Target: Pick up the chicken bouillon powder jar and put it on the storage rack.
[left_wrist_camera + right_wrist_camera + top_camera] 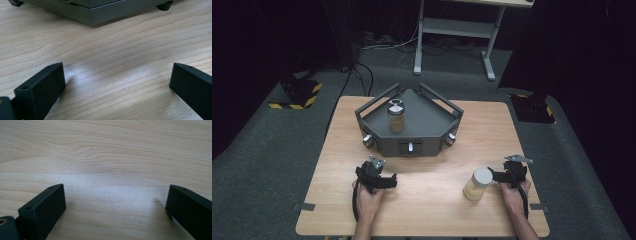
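A jar (477, 184) with a white lid and tan contents stands on the wooden table (432, 200), just left of my right gripper (508, 172) and apart from its jaws. Those jaws are spread wide over bare wood in the right gripper view (115, 200), with nothing between them. My left gripper (374, 167) rests on the table in front of the grey station (427, 145). It is open too (117, 80), with bare wood between the jaws. A second jar (396, 117) stands inside the station.
The grey station has raised rails and small knobs along its front wall, and its base (100, 15) lies just ahead of my left gripper. Grey carpet surrounds the table, and a white metal stand (457, 30) is behind it.
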A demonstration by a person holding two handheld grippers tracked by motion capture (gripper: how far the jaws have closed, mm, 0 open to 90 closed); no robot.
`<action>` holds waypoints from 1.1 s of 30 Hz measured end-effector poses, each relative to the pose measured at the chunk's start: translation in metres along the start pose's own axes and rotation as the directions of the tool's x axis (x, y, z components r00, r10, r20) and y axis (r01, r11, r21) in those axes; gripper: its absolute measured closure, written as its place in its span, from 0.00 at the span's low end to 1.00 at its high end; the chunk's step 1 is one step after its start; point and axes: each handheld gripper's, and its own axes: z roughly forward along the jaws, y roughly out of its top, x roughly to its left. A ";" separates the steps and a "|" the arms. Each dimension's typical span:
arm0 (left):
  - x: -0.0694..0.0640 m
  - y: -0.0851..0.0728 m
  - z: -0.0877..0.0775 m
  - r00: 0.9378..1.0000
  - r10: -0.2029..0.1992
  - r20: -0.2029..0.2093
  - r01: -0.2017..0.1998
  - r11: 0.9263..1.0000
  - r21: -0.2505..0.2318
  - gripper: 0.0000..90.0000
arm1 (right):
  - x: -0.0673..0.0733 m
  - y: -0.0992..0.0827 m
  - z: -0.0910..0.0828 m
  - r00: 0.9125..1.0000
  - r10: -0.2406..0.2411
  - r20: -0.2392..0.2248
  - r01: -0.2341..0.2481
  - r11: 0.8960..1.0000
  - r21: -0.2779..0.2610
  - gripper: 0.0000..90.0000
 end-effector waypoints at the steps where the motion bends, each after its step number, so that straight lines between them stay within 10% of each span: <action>1: 0.000 0.000 0.000 1.000 0.000 0.000 0.000 1.000 0.000 0.00 | 0.000 -0.001 -0.001 1.000 0.000 -0.001 0.000 1.000 -0.003 0.02; 33: 0.000 0.000 0.000 1.000 -0.001 -0.001 0.001 1.000 0.000 0.00 | -0.016 -0.045 -0.068 0.993 -0.054 -0.100 0.047 0.996 -0.075 0.01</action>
